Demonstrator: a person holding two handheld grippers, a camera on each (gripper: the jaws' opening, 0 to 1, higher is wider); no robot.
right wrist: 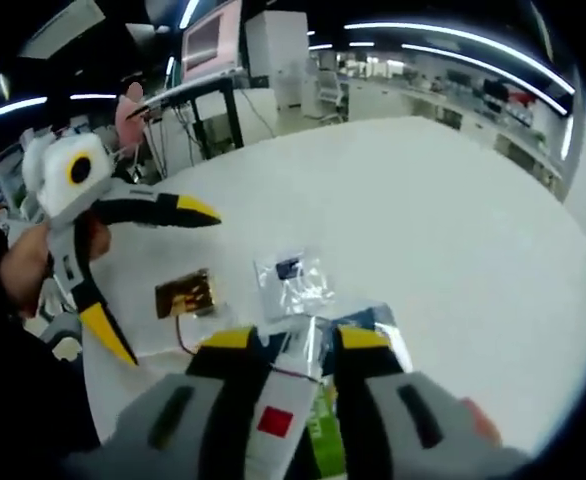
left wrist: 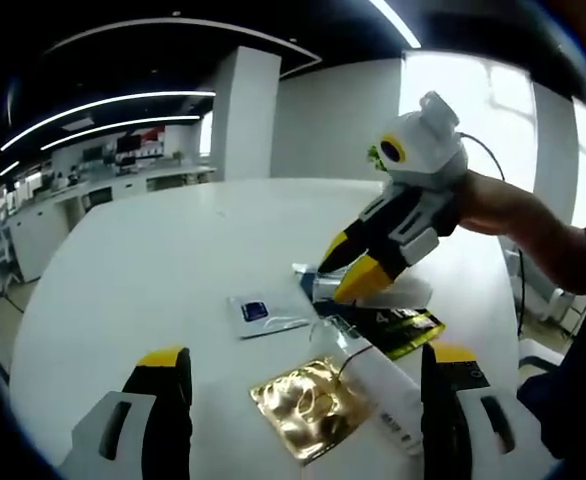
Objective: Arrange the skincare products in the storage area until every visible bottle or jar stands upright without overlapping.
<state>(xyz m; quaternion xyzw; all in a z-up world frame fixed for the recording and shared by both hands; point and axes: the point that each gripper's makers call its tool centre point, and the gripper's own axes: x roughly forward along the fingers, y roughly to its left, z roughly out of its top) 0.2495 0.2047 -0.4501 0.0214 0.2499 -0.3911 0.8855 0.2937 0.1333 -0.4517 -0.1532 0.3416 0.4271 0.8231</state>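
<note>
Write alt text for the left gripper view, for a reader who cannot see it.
The right gripper, held in a person's hand, reaches down to flat packets on a white round table. Near it lie a white tube, a gold foil sachet, a clear sachet and a black sachet. The left gripper's fingers stand wide apart in front.

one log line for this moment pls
right hand-held gripper: shut on white tube | left hand-held gripper: open, hovering | gold sachet: flat on table

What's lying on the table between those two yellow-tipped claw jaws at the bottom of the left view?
In the left gripper view, a gold foil sachet lies between the jaws, with a white tube beside it toward the right jaw.
</note>
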